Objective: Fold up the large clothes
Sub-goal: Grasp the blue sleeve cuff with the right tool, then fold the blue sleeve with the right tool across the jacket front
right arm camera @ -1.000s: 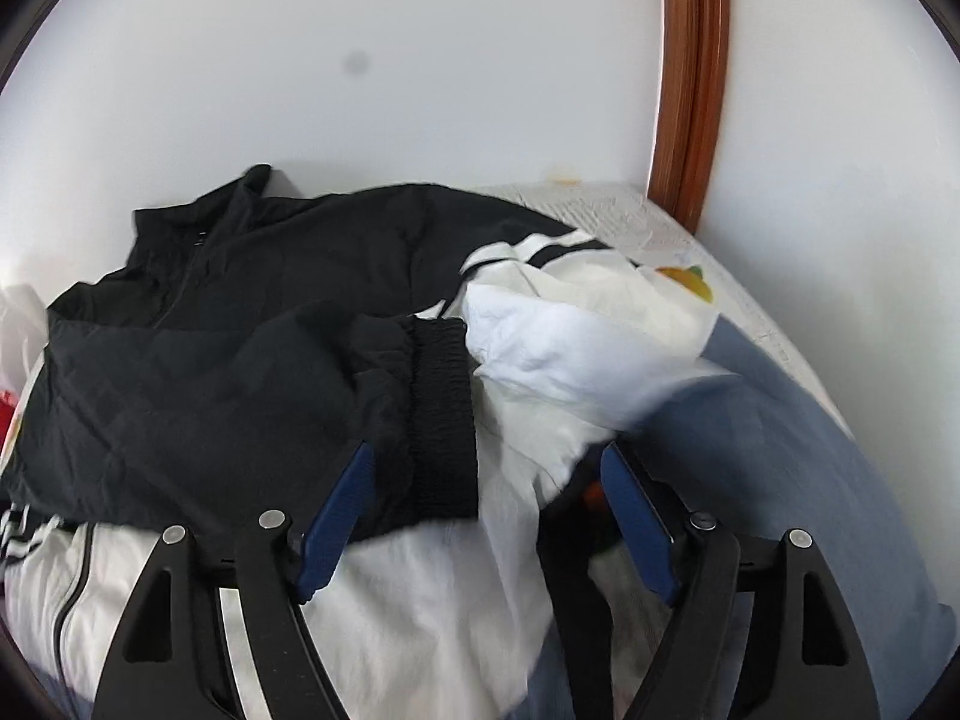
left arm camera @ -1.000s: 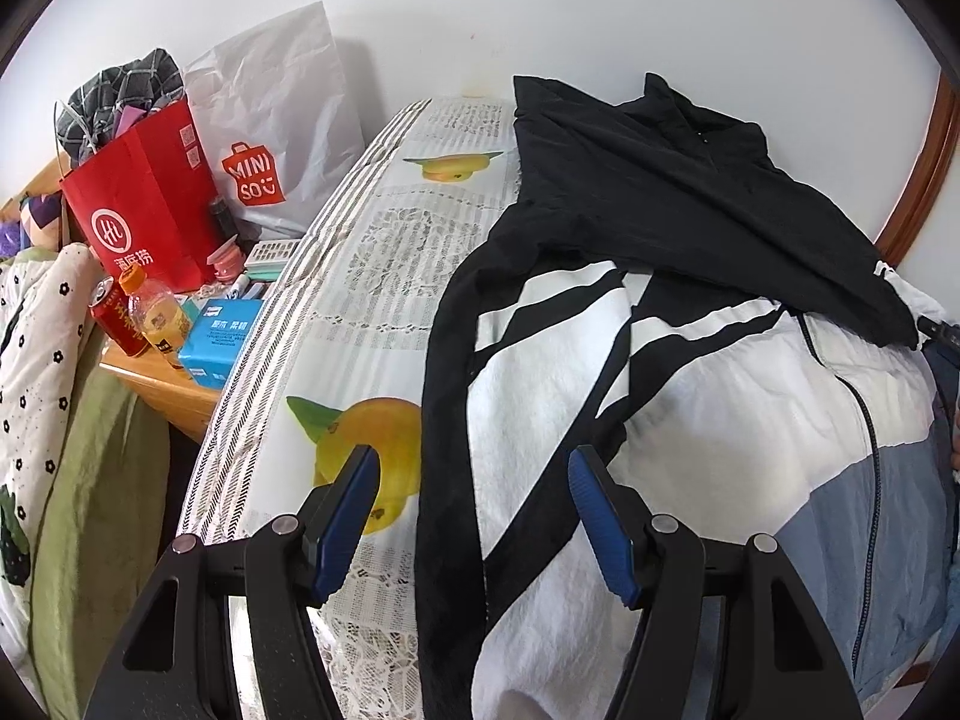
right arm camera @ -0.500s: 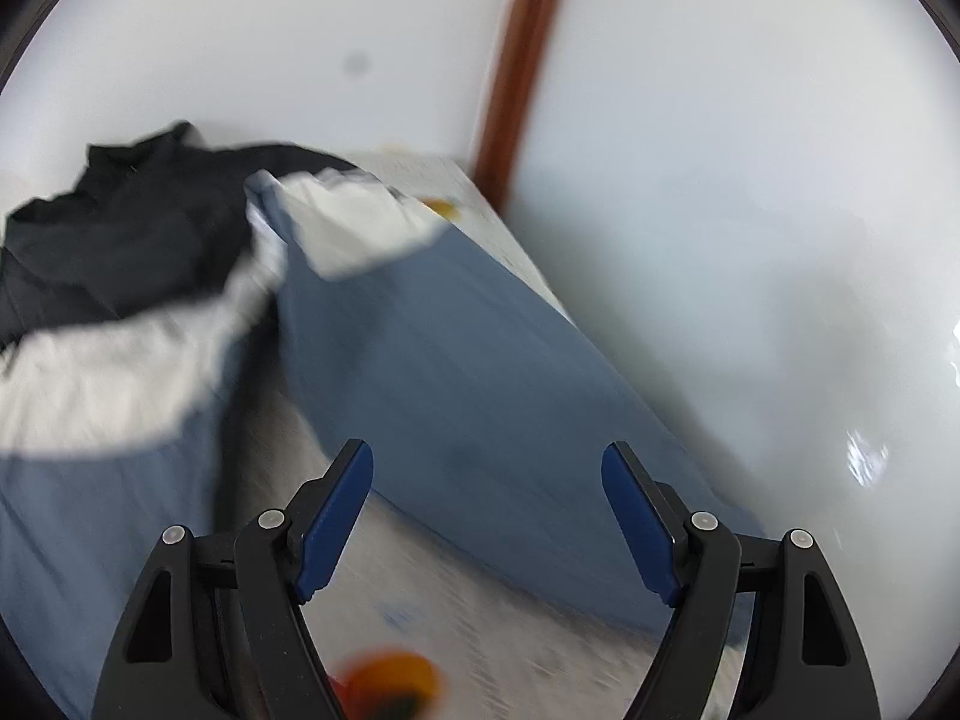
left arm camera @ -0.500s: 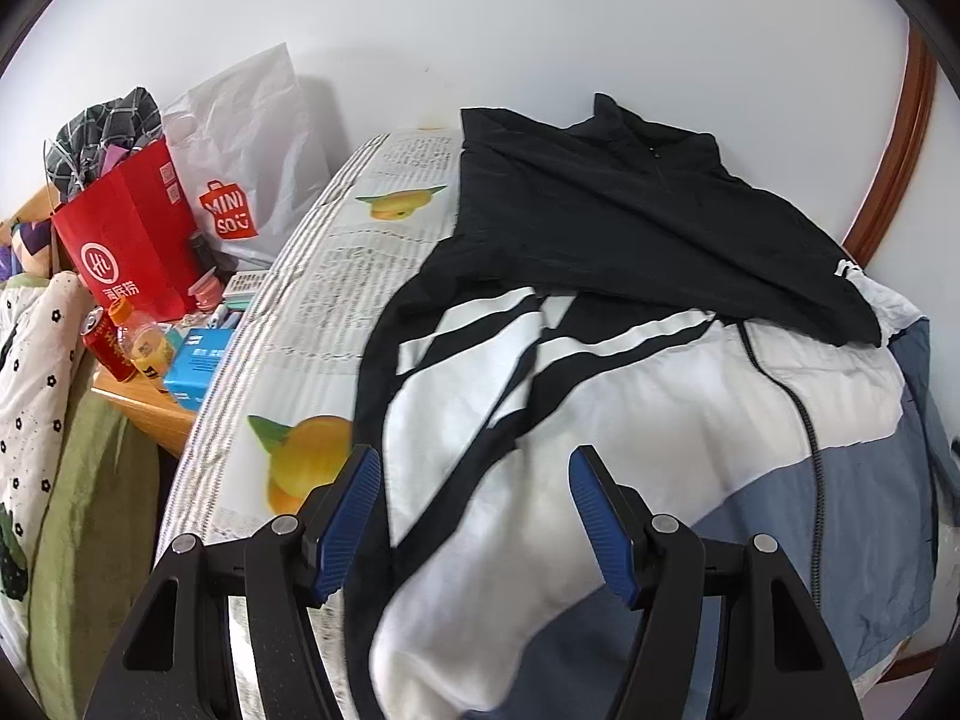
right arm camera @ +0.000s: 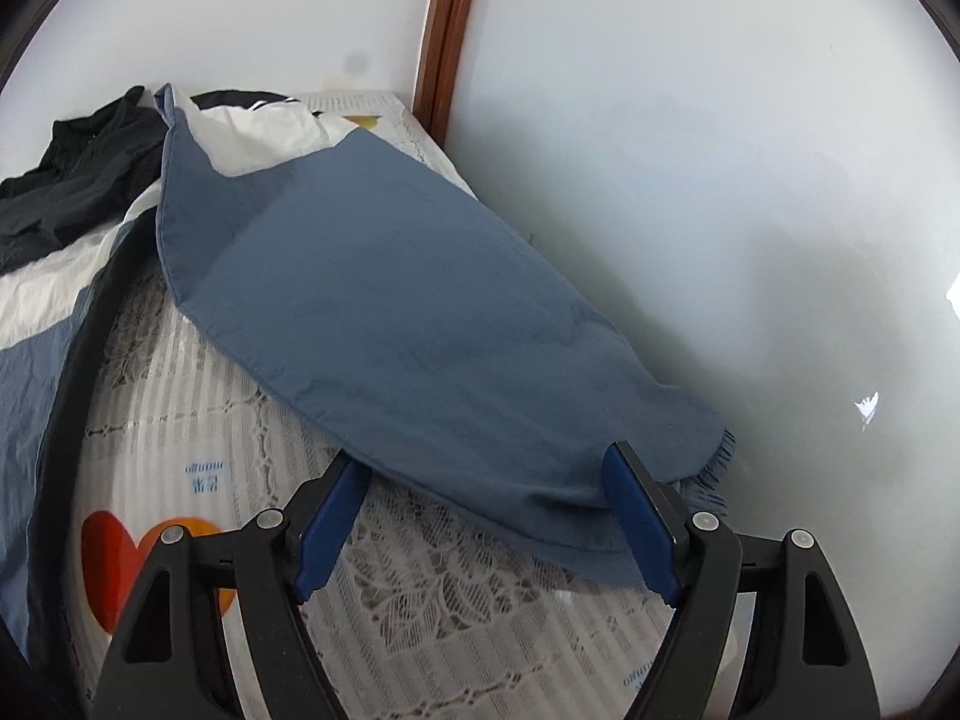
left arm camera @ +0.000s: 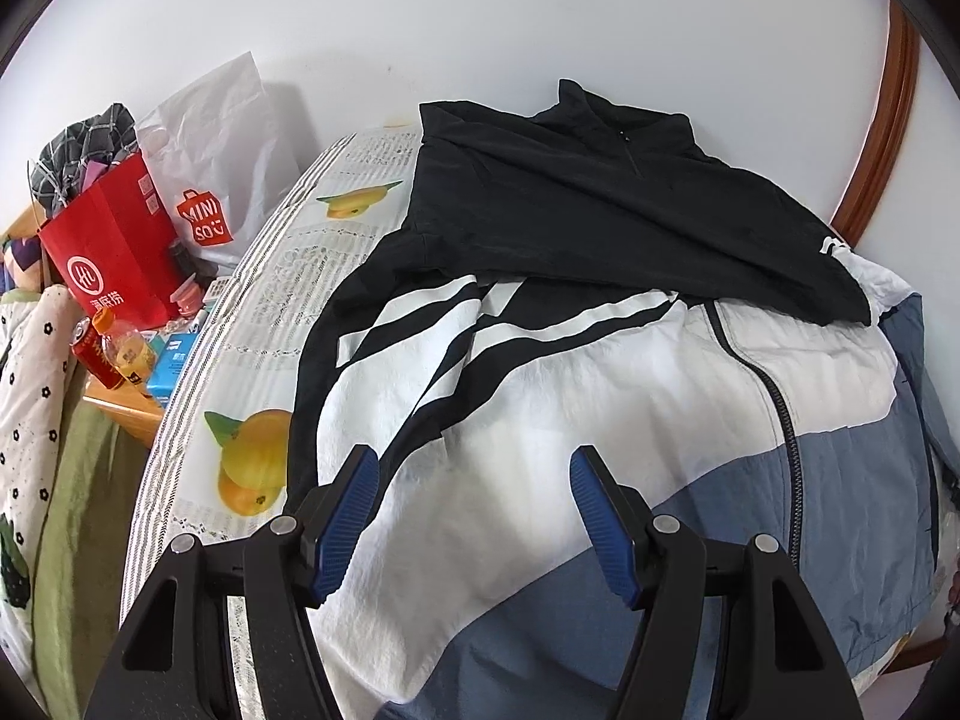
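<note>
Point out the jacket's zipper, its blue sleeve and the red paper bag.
zipper [left arm camera: 774, 396], left wrist view, on its dark teeth mid-length.
blue sleeve [right arm camera: 384, 300], right wrist view, middle of the spread fabric.
red paper bag [left arm camera: 114, 252], left wrist view, its front face.

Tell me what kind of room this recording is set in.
Most likely a bedroom at home: a jacket lies spread on a bed with a fruit-print cover pushed into a wall corner, beside a small wooden table crowded with shopping bags and drinks.
</note>
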Action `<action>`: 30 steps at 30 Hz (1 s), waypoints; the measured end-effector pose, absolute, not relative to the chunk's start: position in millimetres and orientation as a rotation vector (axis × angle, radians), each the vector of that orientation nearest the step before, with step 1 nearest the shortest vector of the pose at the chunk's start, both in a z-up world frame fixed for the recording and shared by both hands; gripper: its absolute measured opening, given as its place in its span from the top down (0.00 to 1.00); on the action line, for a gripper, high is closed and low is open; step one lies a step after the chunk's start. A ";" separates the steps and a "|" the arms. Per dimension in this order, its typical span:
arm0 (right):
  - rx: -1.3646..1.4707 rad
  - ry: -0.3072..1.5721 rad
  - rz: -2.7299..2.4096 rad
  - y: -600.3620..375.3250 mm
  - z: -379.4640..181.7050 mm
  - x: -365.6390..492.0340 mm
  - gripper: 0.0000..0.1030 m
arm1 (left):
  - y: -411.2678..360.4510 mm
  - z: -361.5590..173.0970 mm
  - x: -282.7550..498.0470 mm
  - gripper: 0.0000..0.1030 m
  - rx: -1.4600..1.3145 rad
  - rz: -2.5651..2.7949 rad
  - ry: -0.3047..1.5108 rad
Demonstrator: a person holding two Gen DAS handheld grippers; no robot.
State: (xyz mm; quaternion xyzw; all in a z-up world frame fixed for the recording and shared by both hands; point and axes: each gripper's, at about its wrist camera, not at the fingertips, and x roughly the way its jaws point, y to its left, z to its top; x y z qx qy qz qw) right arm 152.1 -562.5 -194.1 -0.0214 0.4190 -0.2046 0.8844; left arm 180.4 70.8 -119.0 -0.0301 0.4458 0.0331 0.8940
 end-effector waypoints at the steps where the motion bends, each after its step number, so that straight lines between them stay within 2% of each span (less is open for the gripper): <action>1: -0.044 0.866 -0.426 -562.9 -194.7 153.3 0.65 | 71.6 -120.1 180.4 0.38 -0.060 0.072 0.926; 2: -0.043 0.871 -0.418 -562.9 -195.3 157.0 0.80 | 72.2 -120.9 180.9 0.38 -0.059 0.074 0.927; 3: -0.046 0.884 -0.414 -563.4 -196.2 162.2 0.91 | 73.6 -122.2 181.2 0.38 -0.059 0.077 0.930; 7: -0.112 0.811 -0.477 -552.4 -171.9 169.0 0.93 | 84.7 -128.3 179.9 0.38 -0.055 0.107 0.935; 10: -0.081 0.714 -0.437 -536.2 -131.3 180.1 0.97 | 94.0 -133.2 179.8 0.38 -0.049 0.130 0.931; 17: -0.037 0.562 -0.234 -457.3 -63.4 236.4 0.97 | 112.9 -141.8 180.5 0.38 -0.057 0.142 0.932; 23: -0.076 0.532 -0.050 -356.8 -51.0 282.8 0.97 | 122.9 -147.2 185.3 0.38 -0.081 0.091 0.953; 30: -0.107 0.546 0.157 -252.7 -70.1 320.7 0.97 | 126.3 -154.2 190.1 0.38 -0.101 0.042 0.971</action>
